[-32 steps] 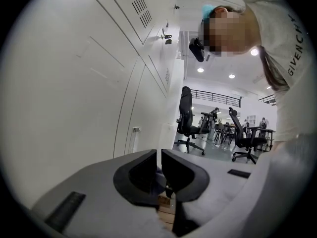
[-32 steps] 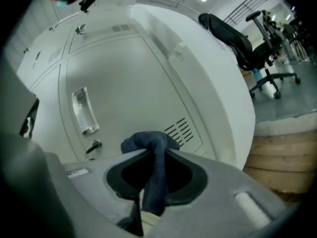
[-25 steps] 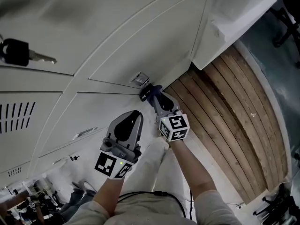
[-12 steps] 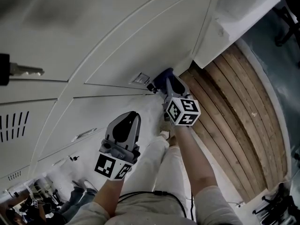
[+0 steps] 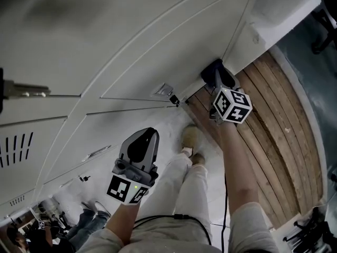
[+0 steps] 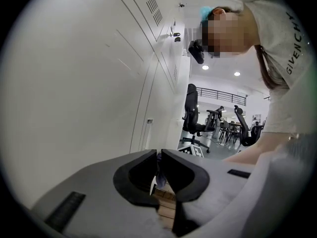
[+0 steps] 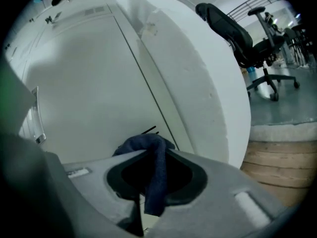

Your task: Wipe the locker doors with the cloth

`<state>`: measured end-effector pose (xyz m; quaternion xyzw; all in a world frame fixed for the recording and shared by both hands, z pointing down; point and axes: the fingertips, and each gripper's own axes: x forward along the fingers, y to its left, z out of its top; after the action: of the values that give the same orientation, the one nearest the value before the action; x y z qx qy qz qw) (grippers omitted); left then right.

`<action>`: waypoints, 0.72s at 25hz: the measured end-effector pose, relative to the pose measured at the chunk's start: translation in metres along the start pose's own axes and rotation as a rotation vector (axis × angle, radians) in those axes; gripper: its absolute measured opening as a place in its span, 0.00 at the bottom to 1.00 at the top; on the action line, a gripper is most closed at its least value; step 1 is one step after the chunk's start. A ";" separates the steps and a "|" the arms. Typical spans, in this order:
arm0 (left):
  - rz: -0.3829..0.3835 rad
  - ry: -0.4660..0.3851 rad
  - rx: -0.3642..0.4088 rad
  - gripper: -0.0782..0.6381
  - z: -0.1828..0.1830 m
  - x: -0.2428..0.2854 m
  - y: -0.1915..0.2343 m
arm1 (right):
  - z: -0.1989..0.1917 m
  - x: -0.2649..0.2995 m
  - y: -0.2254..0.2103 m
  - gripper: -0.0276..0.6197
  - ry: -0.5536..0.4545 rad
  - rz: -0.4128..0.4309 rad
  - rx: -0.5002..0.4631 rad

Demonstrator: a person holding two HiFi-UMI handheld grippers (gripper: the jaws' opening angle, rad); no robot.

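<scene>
In the head view the white locker doors [image 5: 131, 46] fill the upper left. My right gripper [image 5: 217, 74] is shut on a dark blue cloth [image 5: 212, 67] and holds it against the right edge of a door, beside the white side wall [image 5: 274, 25]. In the right gripper view the cloth [image 7: 154, 168] hangs folded between the jaws in front of the door [image 7: 89, 93]. My left gripper [image 5: 142, 137] hovers lower left, off the lockers. Its jaws stand shut with nothing in them in the left gripper view [image 6: 159, 155].
A key [image 5: 23, 91] sticks out of a lock at far left, and a small latch [image 5: 166, 93] sits between the doors. Wooden planks [image 5: 268, 130] cover the floor at right. The person's shoes [image 5: 192, 138] stand close to the lockers. Office chairs [image 7: 237, 38] stand beyond.
My right gripper has slid the cloth to the right along the door, from the latch to the door's right edge. The left gripper has stayed in place.
</scene>
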<state>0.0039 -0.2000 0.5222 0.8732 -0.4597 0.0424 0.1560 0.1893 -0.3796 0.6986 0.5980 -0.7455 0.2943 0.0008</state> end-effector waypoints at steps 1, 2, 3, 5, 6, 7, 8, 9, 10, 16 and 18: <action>0.000 0.000 0.000 0.15 0.000 -0.001 0.001 | 0.003 0.002 -0.004 0.13 0.001 -0.009 -0.010; 0.000 0.001 0.000 0.15 -0.001 -0.001 0.001 | 0.006 0.003 -0.008 0.13 0.003 -0.019 -0.020; -0.001 0.001 0.001 0.15 -0.001 -0.002 0.002 | 0.008 0.004 -0.011 0.13 0.007 -0.028 -0.031; -0.005 -0.002 0.001 0.15 0.000 -0.003 0.002 | 0.013 0.006 -0.016 0.13 0.020 -0.045 -0.063; -0.008 -0.002 0.001 0.15 0.000 -0.003 0.001 | 0.014 0.007 -0.017 0.13 0.028 -0.053 -0.079; -0.013 -0.002 0.002 0.15 0.000 -0.003 0.000 | 0.015 0.007 -0.017 0.13 0.035 -0.064 -0.089; -0.019 -0.001 0.003 0.15 0.001 -0.004 -0.001 | 0.016 0.007 -0.017 0.13 0.041 -0.075 -0.094; -0.025 -0.002 0.004 0.15 0.002 -0.005 -0.003 | 0.017 0.007 -0.018 0.13 0.044 -0.085 -0.095; -0.031 -0.005 0.005 0.15 0.003 -0.006 -0.006 | 0.020 0.005 -0.018 0.13 0.041 -0.091 -0.094; -0.048 -0.030 0.022 0.15 0.021 -0.016 -0.019 | 0.052 -0.030 -0.007 0.13 -0.069 -0.070 -0.044; -0.045 -0.036 0.038 0.15 0.030 -0.024 -0.023 | 0.051 -0.053 0.005 0.13 -0.060 -0.054 -0.040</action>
<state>0.0065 -0.1785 0.4829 0.8868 -0.4418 0.0318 0.1317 0.2175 -0.3546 0.6357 0.6262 -0.7346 0.2610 -0.0018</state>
